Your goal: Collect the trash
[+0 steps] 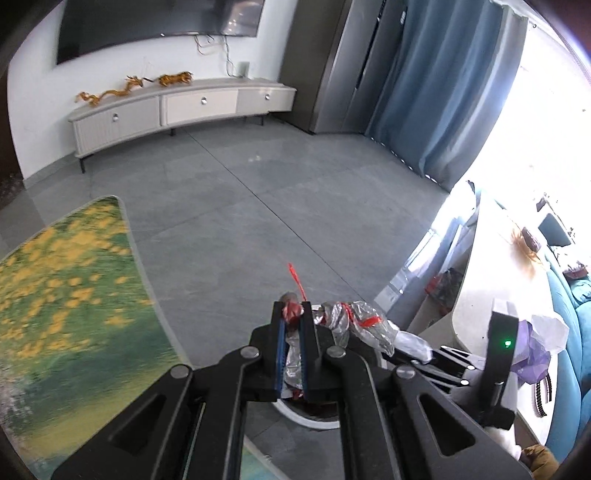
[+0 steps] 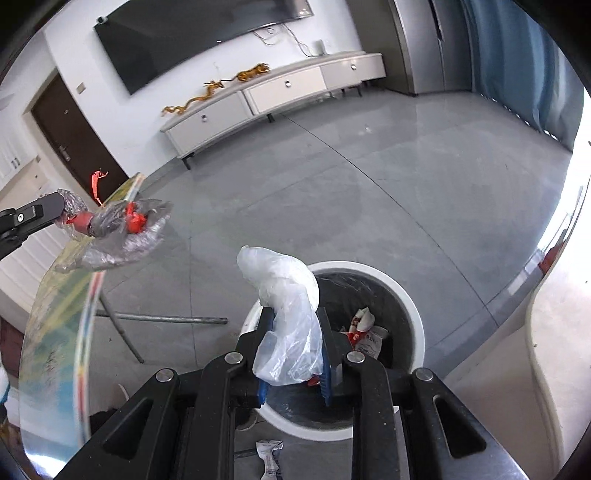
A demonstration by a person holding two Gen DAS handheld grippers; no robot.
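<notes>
Silvery wrapper [image 1: 354, 325] clenched in the left gripper [image 1: 291, 314]; right gripper [image 2: 291, 314] grasps a clear bag [image 2: 288, 314] over the bin [image 2: 410, 302] rim — open grey floor [image 2: 369, 192] above, mid-frame.

Wall television [image 1: 155, 22], low white cabinet [image 1: 177, 110], blue curtain [image 1: 443, 85], floral rug [image 1: 66, 295]
</notes>
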